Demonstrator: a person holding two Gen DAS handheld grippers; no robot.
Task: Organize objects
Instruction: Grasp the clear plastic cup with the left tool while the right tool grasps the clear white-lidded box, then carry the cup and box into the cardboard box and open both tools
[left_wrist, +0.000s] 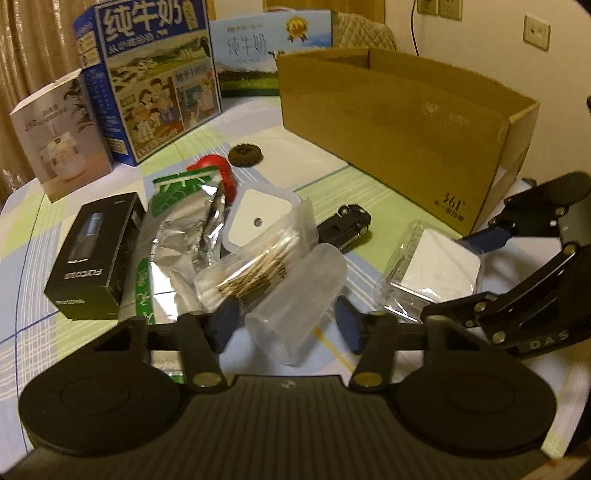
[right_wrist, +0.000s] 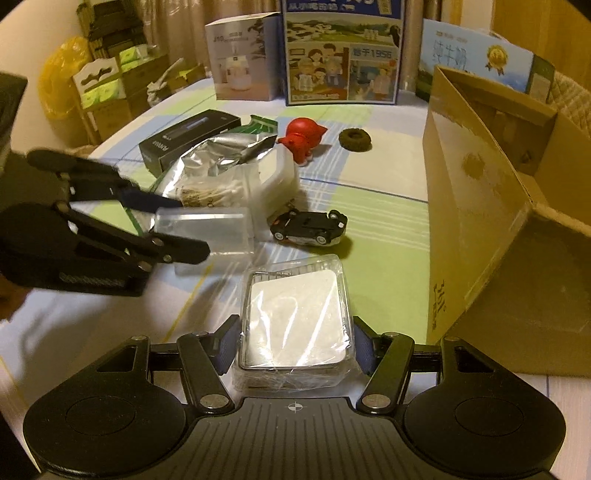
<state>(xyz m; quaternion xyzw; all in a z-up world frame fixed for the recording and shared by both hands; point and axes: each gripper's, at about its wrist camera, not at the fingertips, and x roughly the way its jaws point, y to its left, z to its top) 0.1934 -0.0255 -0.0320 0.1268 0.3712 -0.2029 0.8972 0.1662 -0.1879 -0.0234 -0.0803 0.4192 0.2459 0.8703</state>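
Observation:
My left gripper (left_wrist: 286, 325) is open around a clear plastic cup (left_wrist: 295, 306) lying on its side; its pads do not press it. It shows in the right wrist view (right_wrist: 177, 225) around the same cup (right_wrist: 207, 236). My right gripper (right_wrist: 295, 349) closes on a clear wrapped box with a white card (right_wrist: 295, 325), also seen in the left wrist view (left_wrist: 432, 273). An open cardboard box (left_wrist: 391, 129) stands at the right (right_wrist: 491, 206). A toy car (right_wrist: 308, 227), cotton swab bag (left_wrist: 255, 266), foil pouch (left_wrist: 181, 236), red figure (right_wrist: 301, 138) and black box (left_wrist: 94, 254) lie on the table.
Milk cartons (left_wrist: 155, 74) and a white product box (left_wrist: 55, 133) stand along the far edge. A dark ring (right_wrist: 354, 138) lies near the red figure. A white holder (left_wrist: 258, 218) sits behind the swab bag. Stacked boxes (right_wrist: 107, 85) stand beyond the table's left side.

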